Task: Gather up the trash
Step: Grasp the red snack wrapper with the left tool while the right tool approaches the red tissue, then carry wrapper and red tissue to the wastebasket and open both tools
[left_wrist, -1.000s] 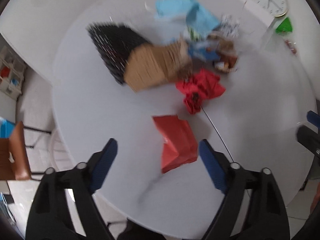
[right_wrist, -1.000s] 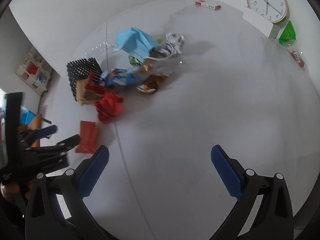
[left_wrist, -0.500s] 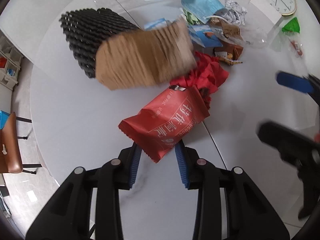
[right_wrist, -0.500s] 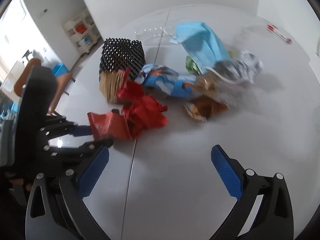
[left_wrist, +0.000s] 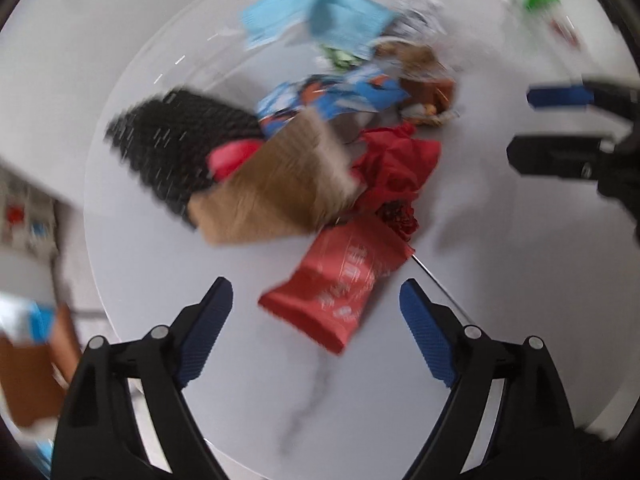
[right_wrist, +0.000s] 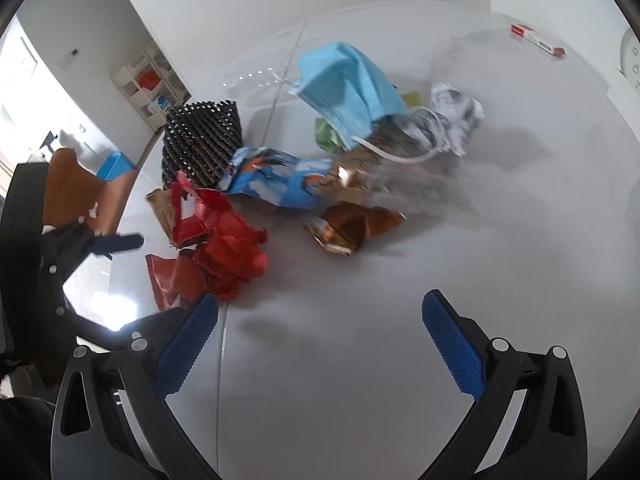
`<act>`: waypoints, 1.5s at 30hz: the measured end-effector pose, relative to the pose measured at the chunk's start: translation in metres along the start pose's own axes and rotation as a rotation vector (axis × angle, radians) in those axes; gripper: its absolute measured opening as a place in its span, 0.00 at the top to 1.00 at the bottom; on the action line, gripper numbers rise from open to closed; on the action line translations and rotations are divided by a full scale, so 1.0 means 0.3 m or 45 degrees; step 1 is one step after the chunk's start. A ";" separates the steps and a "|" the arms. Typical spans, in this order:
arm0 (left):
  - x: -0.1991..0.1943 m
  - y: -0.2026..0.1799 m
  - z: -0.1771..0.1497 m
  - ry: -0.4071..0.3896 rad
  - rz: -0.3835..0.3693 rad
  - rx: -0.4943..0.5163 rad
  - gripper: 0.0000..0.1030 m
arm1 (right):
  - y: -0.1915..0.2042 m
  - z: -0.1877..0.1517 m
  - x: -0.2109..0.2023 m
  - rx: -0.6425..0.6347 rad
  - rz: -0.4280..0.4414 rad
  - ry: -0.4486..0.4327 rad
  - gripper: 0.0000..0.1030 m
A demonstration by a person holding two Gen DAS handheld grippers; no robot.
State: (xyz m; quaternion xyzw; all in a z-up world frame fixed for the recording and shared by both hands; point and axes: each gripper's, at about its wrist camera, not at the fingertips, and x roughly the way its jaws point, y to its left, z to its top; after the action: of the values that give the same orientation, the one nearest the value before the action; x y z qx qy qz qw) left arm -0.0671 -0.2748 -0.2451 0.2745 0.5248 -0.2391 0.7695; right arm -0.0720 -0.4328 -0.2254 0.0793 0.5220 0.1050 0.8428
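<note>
A pile of trash lies on the round white table [left_wrist: 200,360]. A red snack wrapper [left_wrist: 340,284] lies loose just ahead of my left gripper [left_wrist: 316,312], which is open and empty. Behind it lie crumpled red paper [left_wrist: 396,168], a brown paper bag [left_wrist: 280,188], a tipped black mesh basket [left_wrist: 176,140], a blue snack wrapper [left_wrist: 340,96] and blue face masks [left_wrist: 316,20]. My right gripper [right_wrist: 320,328] is open and empty, short of the pile; the same red paper [right_wrist: 232,252], blue wrapper [right_wrist: 276,180], a brown foil wrapper [right_wrist: 352,228] and mask [right_wrist: 348,84] show in the right wrist view.
My right gripper shows at the right of the left wrist view [left_wrist: 560,128]. A crumpled grey wrapper [right_wrist: 456,120], a green scrap [right_wrist: 328,132] and a small red box [right_wrist: 536,40] lie farther back. A brown chair [right_wrist: 80,184] stands past the table's left edge.
My left gripper has opened and let go of the red snack wrapper, which now lies on the table beside the pile. My right gripper has moved closer to the pile.
</note>
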 end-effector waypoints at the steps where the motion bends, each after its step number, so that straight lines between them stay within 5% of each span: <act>1: 0.020 -0.027 0.022 0.000 0.011 0.064 0.21 | 0.002 -0.015 0.002 0.008 -0.001 0.000 0.02; 4: 0.050 -0.078 0.047 0.022 -0.006 0.141 0.35 | -0.003 -0.021 0.008 0.032 -0.001 0.000 0.02; 8: 0.079 -0.088 0.093 0.049 -0.083 0.081 0.62 | -0.008 -0.037 0.010 0.046 0.004 0.004 0.02; 16: 0.029 -0.063 0.141 0.038 -0.215 -0.027 0.64 | 0.028 -0.028 0.050 -0.008 0.108 0.022 0.02; 24: -0.102 -0.013 0.126 -0.005 -0.271 -0.177 0.64 | 0.115 0.041 0.151 -0.016 0.243 0.053 0.17; 27: -0.152 0.070 0.036 -0.041 -0.253 -0.270 0.64 | 0.147 0.055 0.188 -0.033 0.229 0.067 0.25; 32: -0.246 0.325 -0.230 -0.087 -0.182 -0.425 0.64 | 0.148 0.065 0.215 0.005 0.156 0.083 0.60; 39: -0.233 0.637 -0.480 -0.079 -0.092 -0.602 0.64 | 0.176 0.057 0.061 0.090 -0.008 0.019 0.65; 45: -0.174 0.893 -0.636 -0.040 -0.061 -0.714 0.64 | 0.430 0.111 -0.164 0.067 -0.004 -0.123 0.65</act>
State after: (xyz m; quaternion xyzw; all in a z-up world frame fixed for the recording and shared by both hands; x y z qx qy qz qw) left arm -0.0379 0.0547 -0.2072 0.0345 0.5648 -0.1070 0.8175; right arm -0.0755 -0.3218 -0.1368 0.1055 0.4835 0.0860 0.8647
